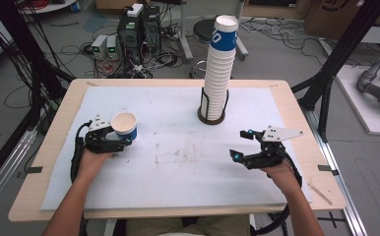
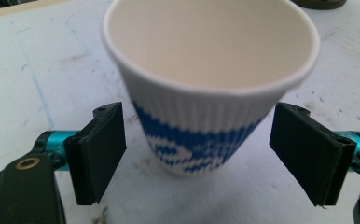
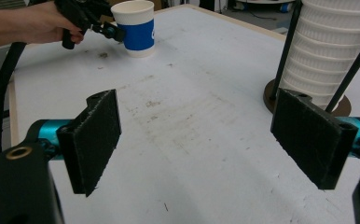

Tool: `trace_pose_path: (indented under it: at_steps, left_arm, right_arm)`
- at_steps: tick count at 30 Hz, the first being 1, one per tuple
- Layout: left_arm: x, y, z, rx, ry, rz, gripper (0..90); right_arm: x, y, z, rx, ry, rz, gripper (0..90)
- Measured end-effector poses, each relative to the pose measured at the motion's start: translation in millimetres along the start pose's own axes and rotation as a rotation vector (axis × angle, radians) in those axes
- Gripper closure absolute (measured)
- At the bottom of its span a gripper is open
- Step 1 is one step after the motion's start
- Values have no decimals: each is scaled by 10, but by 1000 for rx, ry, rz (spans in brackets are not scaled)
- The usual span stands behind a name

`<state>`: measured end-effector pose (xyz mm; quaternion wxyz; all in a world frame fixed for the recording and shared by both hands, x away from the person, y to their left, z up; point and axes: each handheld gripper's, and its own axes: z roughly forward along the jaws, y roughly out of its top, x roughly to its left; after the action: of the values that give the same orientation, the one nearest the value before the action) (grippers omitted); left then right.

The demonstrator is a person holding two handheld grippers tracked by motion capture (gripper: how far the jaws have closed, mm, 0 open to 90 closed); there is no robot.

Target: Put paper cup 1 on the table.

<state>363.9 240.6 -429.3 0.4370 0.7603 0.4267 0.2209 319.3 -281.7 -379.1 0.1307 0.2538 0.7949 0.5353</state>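
Left gripper [image 2: 199,154] — jaws spread, pads clear of the cup [image 2: 206,93], which stands upright between them on the left of the mat [image 1: 178,162]. Right gripper [image 1: 249,147] — jaws spread, nothing between, low over the mat. Cup stack [image 1: 218,69] — in its holder, far side.
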Motion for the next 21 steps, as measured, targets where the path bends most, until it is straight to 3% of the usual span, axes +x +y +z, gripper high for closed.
trace_pose_path:
  at_steps: [3,7,10,13,21]
  left_arm:
    - [37,-30,-146,-32,7,-40,183]
    - [89,-54,-365,-114,11,-86,184]
    - [113,-12,-497,-224,5,-110,183]
    - [110,27,-568,-314,-34,-129,184]
    - [-105,254,-601,-412,-186,-46,183]
  right_arm:
    - [-4,-1,-6,-1,2,4,163]
    - [-12,-3,-19,-5,-1,0,163]
    - [-15,-3,-28,-9,-1,5,163]
    - [-26,-5,-36,-10,-7,6,163]
    - [-73,-2,-92,-8,-65,7,163]
